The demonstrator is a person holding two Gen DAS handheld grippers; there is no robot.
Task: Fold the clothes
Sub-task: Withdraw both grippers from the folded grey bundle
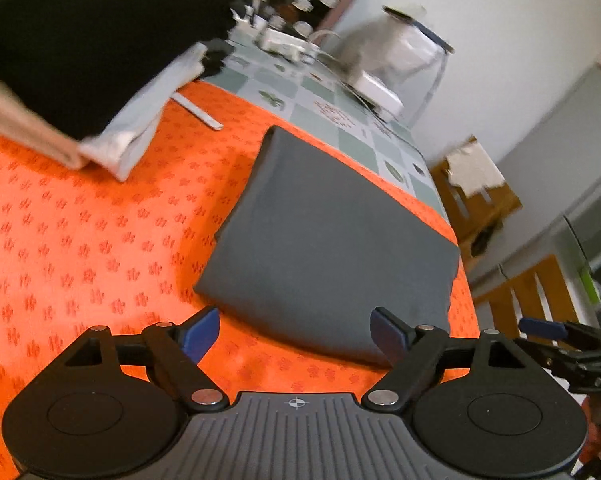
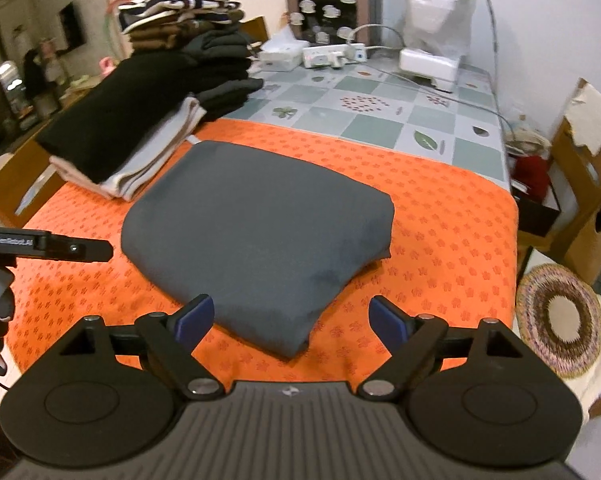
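Note:
A dark grey garment (image 1: 328, 236) (image 2: 256, 216) lies folded into a thick rectangle on the orange patterned cloth (image 1: 80, 240) (image 2: 440, 220). My left gripper (image 1: 292, 324) hovers open at its near edge, with nothing between the blue pads. My right gripper (image 2: 290, 312) stands open above the near corner of the fold and holds nothing. A finger (image 1: 540, 326) of the right gripper shows at the right edge of the left wrist view. A black finger (image 2: 80, 250) of the left gripper shows at the left edge of the right wrist view.
A pile of folded black, beige and pale blue clothes (image 2: 112, 128) (image 1: 80, 48) lies at the back left, with a taller stack (image 2: 204, 40) behind it. The checkered tablecloth (image 2: 380, 120) carries a power strip (image 2: 332, 56) and a white box (image 2: 428, 66). Wooden chairs (image 2: 580, 168) and a woven mat (image 2: 558, 320) are to the right.

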